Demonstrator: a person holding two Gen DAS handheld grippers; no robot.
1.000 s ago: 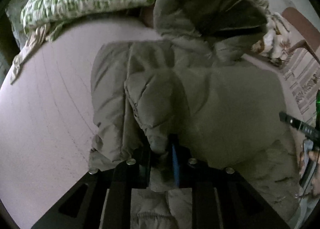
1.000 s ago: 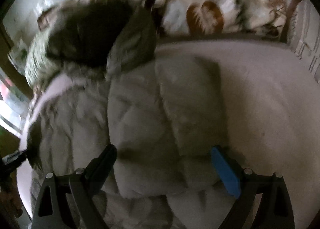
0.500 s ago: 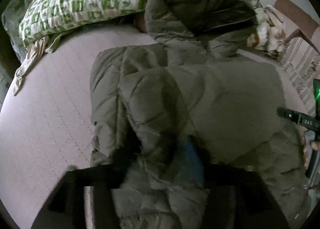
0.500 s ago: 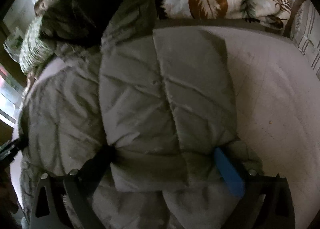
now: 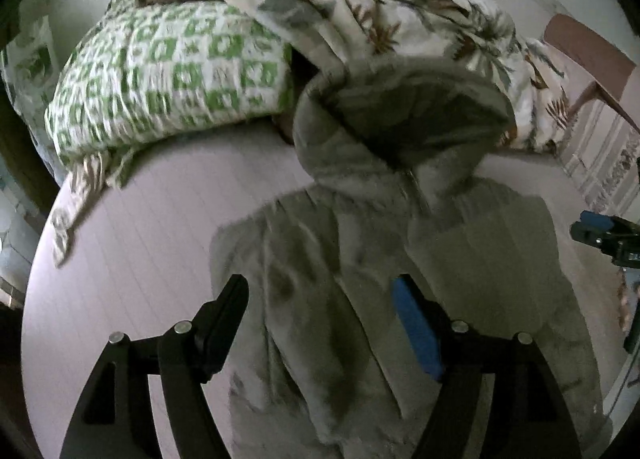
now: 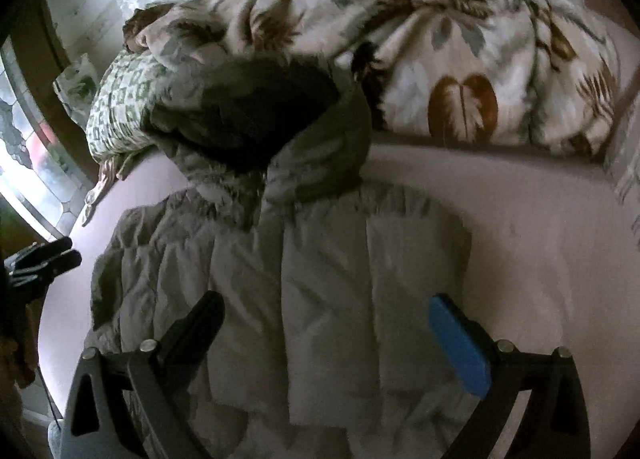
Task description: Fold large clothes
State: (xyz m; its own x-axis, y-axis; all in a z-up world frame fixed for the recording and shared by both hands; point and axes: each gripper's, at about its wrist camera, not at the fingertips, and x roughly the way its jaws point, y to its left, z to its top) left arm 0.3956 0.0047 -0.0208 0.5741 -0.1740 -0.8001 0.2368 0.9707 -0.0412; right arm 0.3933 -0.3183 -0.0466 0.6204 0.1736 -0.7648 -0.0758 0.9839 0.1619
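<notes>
Both views dim, colours muted. Daylight enters through a window [image 6: 24,163] at the left edge of the right wrist view, blown out to white glare. Hood [image 6: 260,115] interior falls into deep shadow. Motion blur softens the patterned bedding [image 5: 392,31]. Strong fisheye bending with black vignetted corners

Setting: home bedroom. Evidence: bed [image 5: 132,243] with pale quilted cover, green-and-white patterned pillow [image 5: 168,71], crumpled leaf-print blanket [image 6: 460,71] at its head, window [image 6: 24,163] at one side.
</notes>
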